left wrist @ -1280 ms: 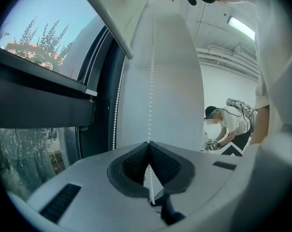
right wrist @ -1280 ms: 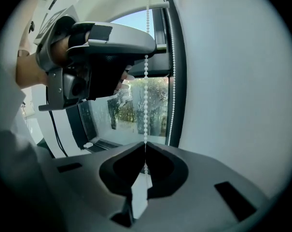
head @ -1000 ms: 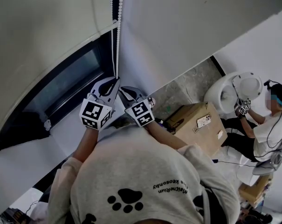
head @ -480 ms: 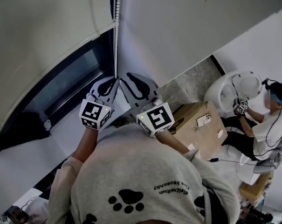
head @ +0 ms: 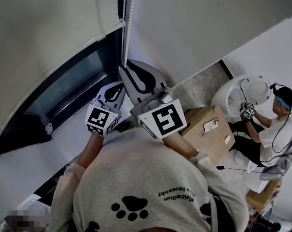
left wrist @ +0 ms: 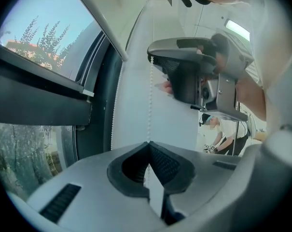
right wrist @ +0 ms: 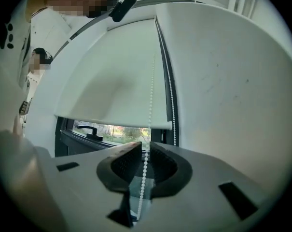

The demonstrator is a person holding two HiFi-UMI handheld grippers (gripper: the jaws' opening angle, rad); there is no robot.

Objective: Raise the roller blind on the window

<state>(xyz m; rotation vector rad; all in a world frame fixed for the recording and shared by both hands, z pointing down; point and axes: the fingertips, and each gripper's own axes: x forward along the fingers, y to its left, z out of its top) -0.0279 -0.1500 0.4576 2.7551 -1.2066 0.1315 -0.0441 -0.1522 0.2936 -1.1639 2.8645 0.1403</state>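
Observation:
The white roller blind (right wrist: 112, 76) hangs part way down the window (right wrist: 104, 129); its bottom bar (right wrist: 117, 122) is above the window handle. The bead chain (head: 128, 23) drops along the frame's right side. My left gripper (head: 119, 85) is shut on one strand of the bead chain (left wrist: 149, 100) and stands below the right one. The right gripper (head: 123, 68) is higher up, open, and the bead chain (right wrist: 145, 173) runs loose through the gap between its pads. In the left gripper view the right gripper (left wrist: 158, 62) shows above, at the same strand.
A white wall (head: 194, 23) is right of the window. On the floor to the right are a cardboard box (head: 208, 129) and a white round fixture (head: 242, 93), where another person (head: 278, 124) works with grippers. A second chain strand (left wrist: 113, 110) hangs beside the frame.
The right gripper has risen along the chain from beside the left gripper to well above it. The left gripper has stayed in place, shut on the chain.

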